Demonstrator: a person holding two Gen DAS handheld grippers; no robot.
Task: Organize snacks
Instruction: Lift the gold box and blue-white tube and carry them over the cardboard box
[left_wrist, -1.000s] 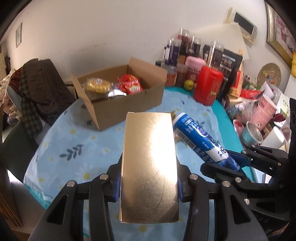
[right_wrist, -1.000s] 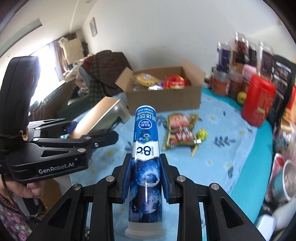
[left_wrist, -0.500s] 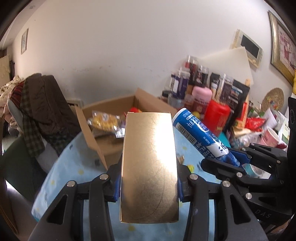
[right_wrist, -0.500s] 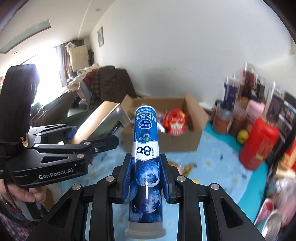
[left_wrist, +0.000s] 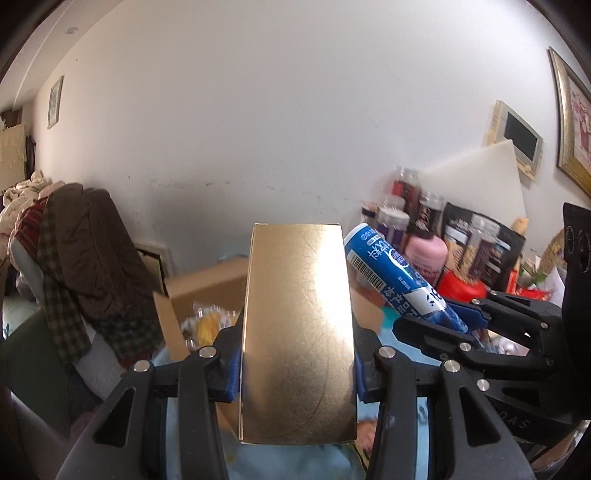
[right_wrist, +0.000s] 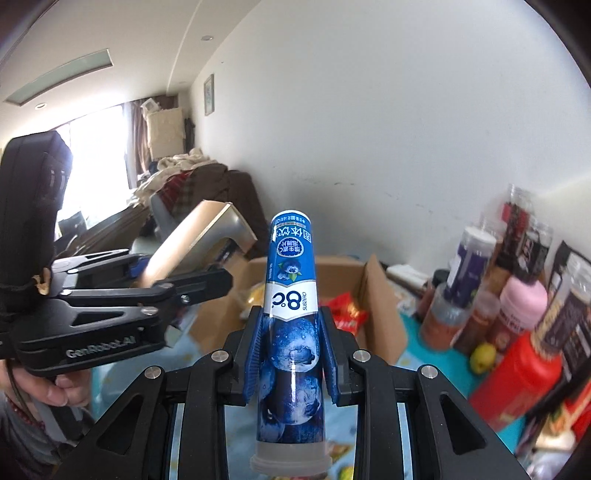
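I see a brown coat (left_wrist: 96, 251) draped over a chair on the left, with a plaid garment (left_wrist: 62, 295) hanging beside it. A framed picture (left_wrist: 572, 129) and a small wall panel (left_wrist: 517, 138) hang on the white wall. On the counter's blue flowered cloth (right_wrist: 410, 354) stand a pink bottle (right_wrist: 524, 299), a red canister (right_wrist: 517, 380) and a yellow-green fruit (right_wrist: 482, 357), close together.

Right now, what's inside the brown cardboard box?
Inside the cardboard box sit a red snack packet and a yellow snack bag. The blue tube and gold box hide the rest.
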